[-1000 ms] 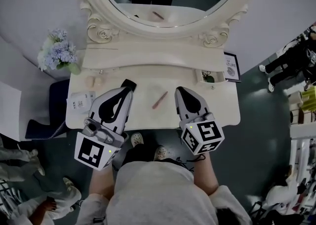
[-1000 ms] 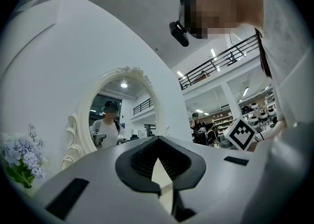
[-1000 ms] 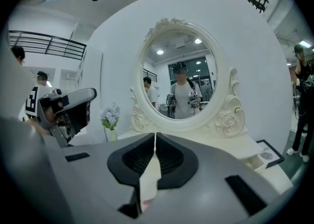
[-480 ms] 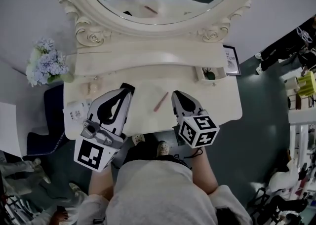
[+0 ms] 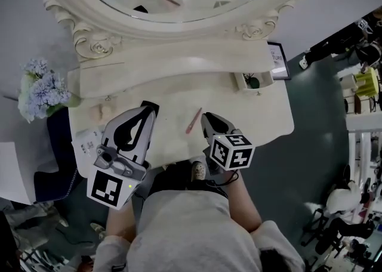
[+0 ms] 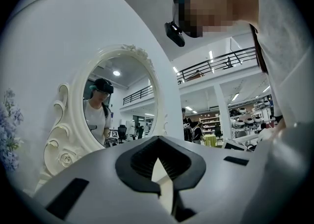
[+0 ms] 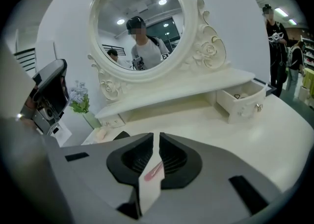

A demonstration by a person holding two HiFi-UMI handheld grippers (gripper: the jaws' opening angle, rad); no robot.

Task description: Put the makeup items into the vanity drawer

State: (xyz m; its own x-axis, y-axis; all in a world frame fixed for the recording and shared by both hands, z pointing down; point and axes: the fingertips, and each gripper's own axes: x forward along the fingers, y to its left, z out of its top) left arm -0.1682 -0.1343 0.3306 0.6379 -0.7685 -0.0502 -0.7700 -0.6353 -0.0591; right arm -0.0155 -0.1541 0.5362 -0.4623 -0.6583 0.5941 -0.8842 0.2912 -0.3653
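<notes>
Head view. Pink stick [image 5: 193, 120] lies flat on the table [image 5: 173, 101], left of the open drawer [image 5: 239, 80] and nearer the front edge than it. Long axis diagonal: far end tips toward the drawer, near end away from it. Right gripper [image 5: 207, 117] sits between stick and drawer side, tips just beside the stick's far half; contact can't be told from here. Left gripper [image 5: 148, 108] is on the stick's other side, farther from the drawer and clearly apart from the stick. The right one is the nearer. A small dark item is already in the drawer; kind not clear.

Left gripper view. Jaws clenched, pads meeting at the tip, nothing between them. It looks level toward the mirror [image 6: 117, 105], with neither stick nor drawer in sight.

Right gripper view. Jaws pressed together with only a hairline slit, nothing held. The stick [image 7: 154, 170] shows through the slot below the tips, lying on the table, not in the pads. The drawer [image 7: 243, 101] stands open, up and to the right.

Judgement: pick-up not yet made. The right jaws need to open and straddle the stick across its axis, then carry it right to the drawer.
</notes>
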